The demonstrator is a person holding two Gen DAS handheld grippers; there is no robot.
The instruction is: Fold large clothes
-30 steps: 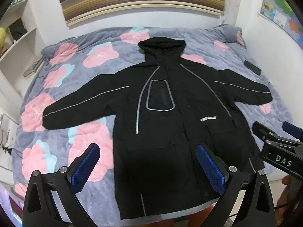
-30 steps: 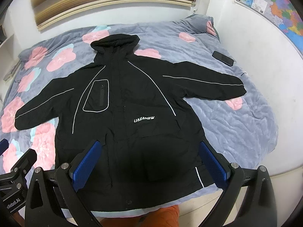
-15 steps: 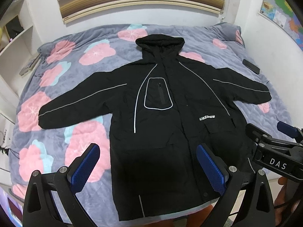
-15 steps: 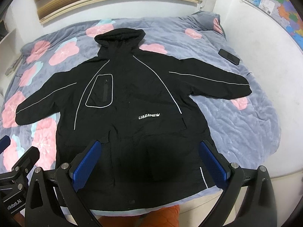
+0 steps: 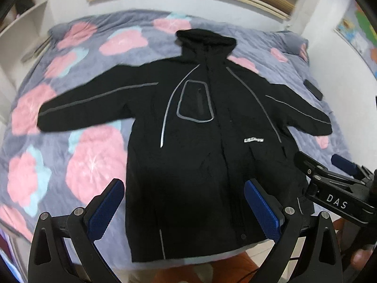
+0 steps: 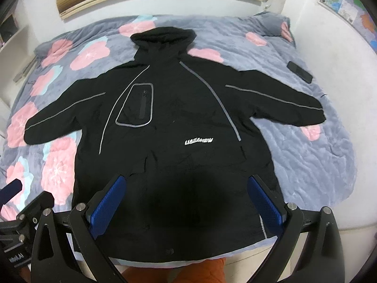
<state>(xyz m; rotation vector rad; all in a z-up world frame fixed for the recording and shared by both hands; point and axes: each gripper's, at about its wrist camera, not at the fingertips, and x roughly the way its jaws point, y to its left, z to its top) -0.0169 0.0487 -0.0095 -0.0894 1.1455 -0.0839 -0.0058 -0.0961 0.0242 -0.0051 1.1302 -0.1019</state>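
Our bed (image 6: 318,165) has a big black coat (image 6: 179,127) lying flat in the middle, hood at 12 o'clock, sleeves at 9 and 3. A phone (image 6: 299,71) lies at 2. The coat looks slippery and thick, so folds may slide apart. Our left tongs (image 5: 183,208) and right tongs (image 6: 186,204) are spread wide, holding nothing.

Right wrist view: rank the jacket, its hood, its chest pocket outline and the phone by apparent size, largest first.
1. Jacket
2. Hood
3. Chest pocket outline
4. Phone

The phone lies farther from the camera, so its true size relative to the pocket is unsure.
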